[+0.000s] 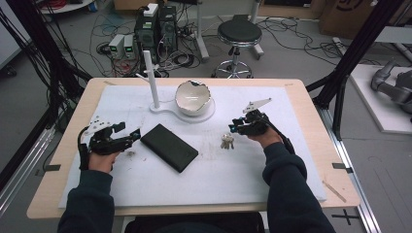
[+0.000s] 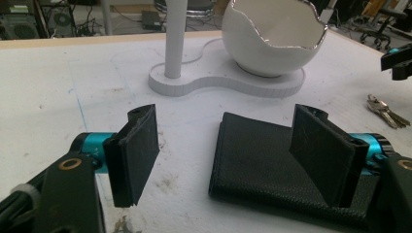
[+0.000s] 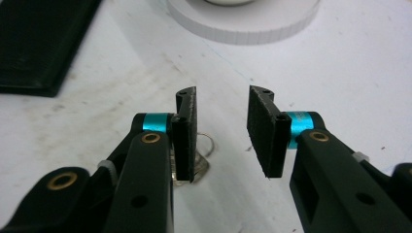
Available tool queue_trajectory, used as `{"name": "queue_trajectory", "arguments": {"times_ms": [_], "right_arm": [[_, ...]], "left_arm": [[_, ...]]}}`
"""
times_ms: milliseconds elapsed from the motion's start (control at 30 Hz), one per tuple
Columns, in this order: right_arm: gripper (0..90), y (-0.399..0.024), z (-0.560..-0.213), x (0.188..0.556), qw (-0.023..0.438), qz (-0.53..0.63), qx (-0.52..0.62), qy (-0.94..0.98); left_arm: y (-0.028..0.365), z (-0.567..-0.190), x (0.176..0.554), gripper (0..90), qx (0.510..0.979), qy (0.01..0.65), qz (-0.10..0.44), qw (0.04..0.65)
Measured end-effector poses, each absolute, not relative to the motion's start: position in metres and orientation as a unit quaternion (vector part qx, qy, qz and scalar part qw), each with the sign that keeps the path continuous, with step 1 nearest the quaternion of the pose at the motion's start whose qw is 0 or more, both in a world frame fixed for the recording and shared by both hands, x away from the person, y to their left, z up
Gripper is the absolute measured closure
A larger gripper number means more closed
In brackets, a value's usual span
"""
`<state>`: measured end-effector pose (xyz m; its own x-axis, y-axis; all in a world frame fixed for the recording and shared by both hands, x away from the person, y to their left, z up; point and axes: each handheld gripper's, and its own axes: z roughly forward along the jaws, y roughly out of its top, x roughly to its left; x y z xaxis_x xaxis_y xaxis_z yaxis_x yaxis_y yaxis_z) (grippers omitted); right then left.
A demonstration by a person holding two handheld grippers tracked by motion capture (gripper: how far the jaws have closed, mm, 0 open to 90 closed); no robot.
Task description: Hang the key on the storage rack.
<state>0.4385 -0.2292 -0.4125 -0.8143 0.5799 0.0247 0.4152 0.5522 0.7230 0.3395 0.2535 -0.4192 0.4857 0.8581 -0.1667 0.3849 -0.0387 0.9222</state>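
My left gripper (image 1: pixel 130 136) hovers near the tabletop's left edge, its jaws spread wide with nothing between them; in the left gripper view the near end of the black wallet (image 2: pixel 272 165) lies just ahead, partly behind one jaw. The wallet (image 1: pixel 169 147) rests flat on the white mat (image 1: pixel 233 179) at the middle of the tabletop, set diagonally. My right gripper (image 1: pixel 234 128) sits toward the right side, jaws parted and holding nothing. A bunch of keys (image 1: pixel 227 141) lies on the mat right below that gripper's tips, partly behind one jaw in the right gripper view. Toward the far edge, a white eggshell-shaped bowl (image 1: pixel 193 97) sits on a white stand (image 1: pixel 165 109) beside its upright post (image 1: pixel 151 77).
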Motion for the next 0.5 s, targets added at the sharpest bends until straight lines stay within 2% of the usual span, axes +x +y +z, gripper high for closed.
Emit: {"name": "queue_trajectory", "arguments": {"times_ms": [200,333,400,500], "right_arm": [[68.2,-0.218,-0.431,0.447,0.089,0.353,0.271,0.891],[78.8,-0.214,-0.441,0.448,0.083,0.333,0.263,0.902],[88.0,-0.214,-0.441,0.447,0.080,0.333,0.266,0.901],[89.8,-0.211,-0.440,0.443,0.096,0.322,0.264,0.904]], "left_arm": [[0.253,-0.419,0.339,26.5,0.685,0.453,0.226,0.524],[0.254,-0.419,0.338,26.5,0.684,0.454,0.225,0.525],[0.254,-0.419,0.339,26.5,0.685,0.455,0.224,0.524],[0.254,-0.419,0.338,26.5,0.685,0.455,0.225,0.524]]}}
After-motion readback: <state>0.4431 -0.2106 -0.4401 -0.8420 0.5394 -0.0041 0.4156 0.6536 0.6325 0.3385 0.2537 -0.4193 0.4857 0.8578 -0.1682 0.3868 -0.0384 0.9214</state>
